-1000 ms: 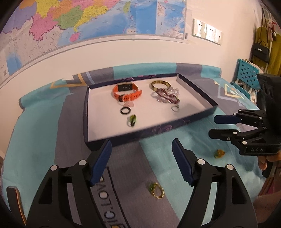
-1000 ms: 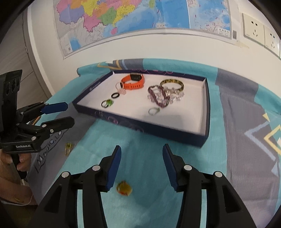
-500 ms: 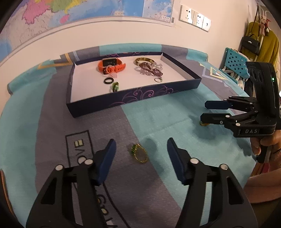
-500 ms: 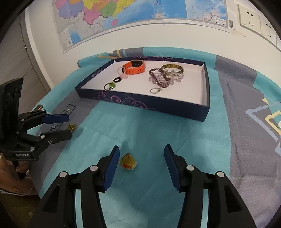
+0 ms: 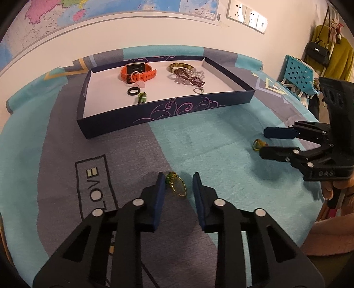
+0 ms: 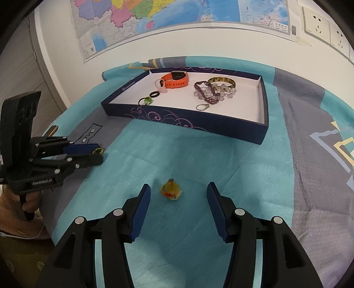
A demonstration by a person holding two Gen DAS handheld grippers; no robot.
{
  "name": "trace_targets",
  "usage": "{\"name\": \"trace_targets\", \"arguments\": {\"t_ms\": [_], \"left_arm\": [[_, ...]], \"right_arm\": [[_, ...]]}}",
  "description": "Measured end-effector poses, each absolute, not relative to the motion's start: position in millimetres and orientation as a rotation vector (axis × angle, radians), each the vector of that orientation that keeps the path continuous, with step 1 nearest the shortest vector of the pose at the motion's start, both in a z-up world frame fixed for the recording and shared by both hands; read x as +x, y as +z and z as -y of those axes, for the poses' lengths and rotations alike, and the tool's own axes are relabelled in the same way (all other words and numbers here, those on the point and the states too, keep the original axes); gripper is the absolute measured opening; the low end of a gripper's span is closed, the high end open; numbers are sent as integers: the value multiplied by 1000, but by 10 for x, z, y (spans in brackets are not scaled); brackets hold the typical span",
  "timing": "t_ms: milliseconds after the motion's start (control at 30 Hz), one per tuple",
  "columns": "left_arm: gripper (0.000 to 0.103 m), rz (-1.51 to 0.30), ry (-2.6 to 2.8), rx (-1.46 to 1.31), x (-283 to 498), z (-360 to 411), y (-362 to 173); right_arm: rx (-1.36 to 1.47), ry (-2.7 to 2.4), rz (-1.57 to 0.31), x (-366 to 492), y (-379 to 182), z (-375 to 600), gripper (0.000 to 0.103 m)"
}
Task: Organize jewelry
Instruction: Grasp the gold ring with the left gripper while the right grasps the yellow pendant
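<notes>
A gold ring with a green stone (image 5: 176,185) lies on the cloth between the tips of my left gripper (image 5: 178,182), whose jaws stand narrowed around it but apart from it. A yellow-orange ring (image 6: 171,191) lies on the turquoise cloth just ahead of my open right gripper (image 6: 178,192). It also shows in the left wrist view (image 5: 258,144). The navy tray (image 5: 154,115) holds an orange watch (image 5: 138,72), a black ring (image 5: 133,90), a green ring (image 5: 141,98), a silver ring (image 5: 198,90), a gold bangle (image 5: 180,66) and bead bracelets (image 5: 189,76).
The table is covered by a turquoise and grey cloth (image 6: 199,155). The tray (image 6: 261,133) stands toward the wall with a map (image 6: 154,15). A blue chair (image 5: 298,75) and hanging bags (image 5: 318,53) are at the right.
Both grippers have come down and forward to the loose rings. My left gripper's jaws have narrowed around the gold ring. The right gripper stays wide open.
</notes>
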State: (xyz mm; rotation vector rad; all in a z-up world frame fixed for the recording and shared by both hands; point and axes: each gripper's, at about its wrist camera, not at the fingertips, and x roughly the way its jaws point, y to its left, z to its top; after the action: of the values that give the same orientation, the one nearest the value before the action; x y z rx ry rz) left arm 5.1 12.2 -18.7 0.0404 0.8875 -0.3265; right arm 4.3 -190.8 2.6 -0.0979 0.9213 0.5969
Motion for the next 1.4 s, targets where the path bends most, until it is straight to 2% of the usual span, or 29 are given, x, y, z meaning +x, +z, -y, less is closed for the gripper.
{"name": "trace_targets", "arguments": {"t_ms": [133,233,333,467,567,1400], "left_arm": [[17,-888,-313,31,72,-146,-189],[17,-886,-308,29,76,-143,-190],[17,-884,-303,31,83,-127,-186],[17,-884,-300,29,92,-117,-184],[17,-884,-301,25,102,-121,-184],[16,-863,-303,24,132,-103,-101]], "right_arm": [[-131,600,-918,-16,28,1856,50],[-145,596,-913,-29,25,1822,41],[-163,584,-908,-25,20,1791,37],[-197,559,-898,-18,19,1761,21],[-202,560,-895,-17,15,1754,16],[-111,588,-857,109,155,1784,16]]}}
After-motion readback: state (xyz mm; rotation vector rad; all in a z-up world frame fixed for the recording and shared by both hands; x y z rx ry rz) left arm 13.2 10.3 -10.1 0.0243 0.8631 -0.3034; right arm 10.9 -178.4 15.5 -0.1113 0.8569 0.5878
